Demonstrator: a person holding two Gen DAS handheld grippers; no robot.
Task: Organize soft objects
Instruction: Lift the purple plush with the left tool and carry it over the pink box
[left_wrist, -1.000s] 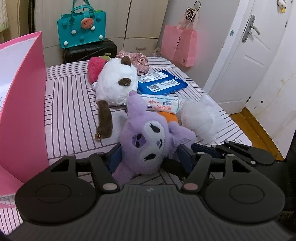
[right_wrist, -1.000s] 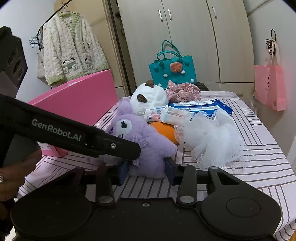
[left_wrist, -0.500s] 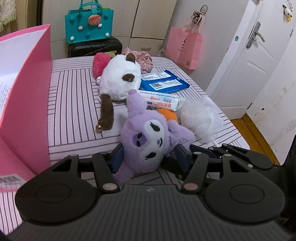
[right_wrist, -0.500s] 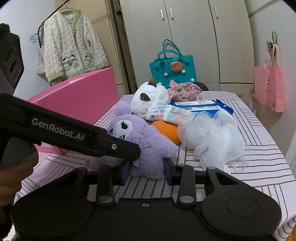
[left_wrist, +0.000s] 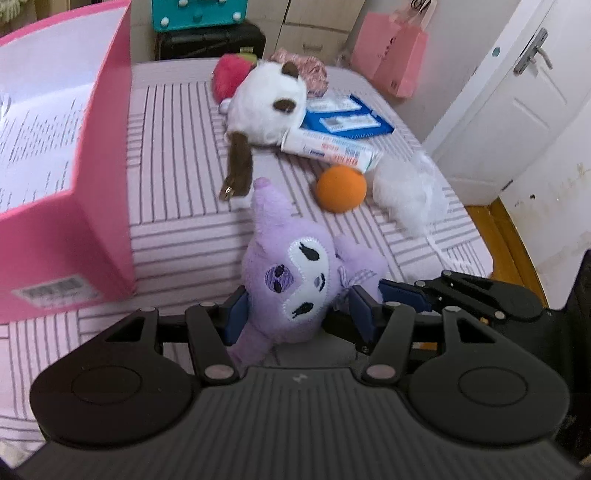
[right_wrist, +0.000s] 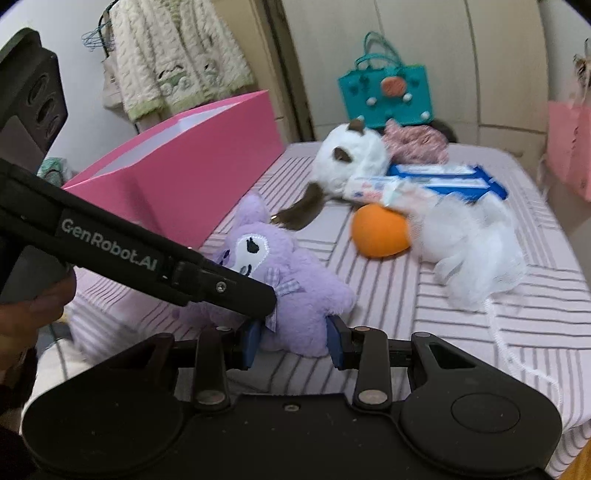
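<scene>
A purple plush toy (left_wrist: 291, 273) lies on the striped bed, near the front edge. My left gripper (left_wrist: 299, 314) is shut on its head, blue pads pressing both sides. In the right wrist view my right gripper (right_wrist: 293, 341) is shut on the plush's (right_wrist: 295, 295) lower body, and the left gripper's black finger (right_wrist: 255, 297) comes in from the left over it. Behind lie an orange ball (left_wrist: 341, 188), a white mesh puff (left_wrist: 406, 192) and a white-and-brown plush (left_wrist: 266, 103). An open pink box (left_wrist: 92, 206) stands to the left.
A white tube pack (left_wrist: 328, 149) and a blue packet (left_wrist: 347, 120) lie behind the ball, with pink floral fabric (right_wrist: 417, 142) further back. A teal bag (right_wrist: 384, 96), a hanging pink bag (left_wrist: 391, 62) and a white door (left_wrist: 517, 96) surround the bed (left_wrist: 177, 147).
The purple plush has come away from the orange ball, which now shows in full. Both views have tipped downward and sit closer to the pink box. Both grippers keep their hold.
</scene>
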